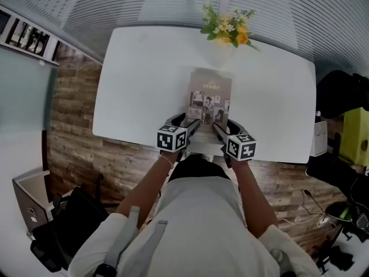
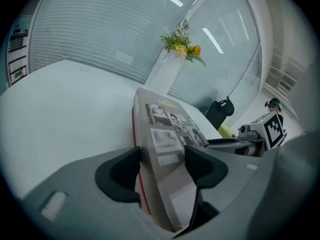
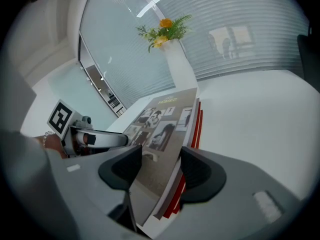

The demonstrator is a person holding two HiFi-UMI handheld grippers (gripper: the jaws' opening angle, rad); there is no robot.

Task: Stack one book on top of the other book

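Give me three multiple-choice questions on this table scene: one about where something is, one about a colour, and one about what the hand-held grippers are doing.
1. Where on the table do the flowers stand?
A. far edge
B. near edge
C. left corner

2. What colour edges the lower book in the book stack?
A. blue
B. red
C. green

3. How are the left hand-held gripper and the right hand-held gripper?
A. both open above the table
B. one open, one shut
C. both shut on the book stack

Answers: 1 A, the flowers sit at the edge farthest from the person. 2 B, red edges show under the top cover in both gripper views. 3 C, each gripper view shows the books pinched between its jaws.
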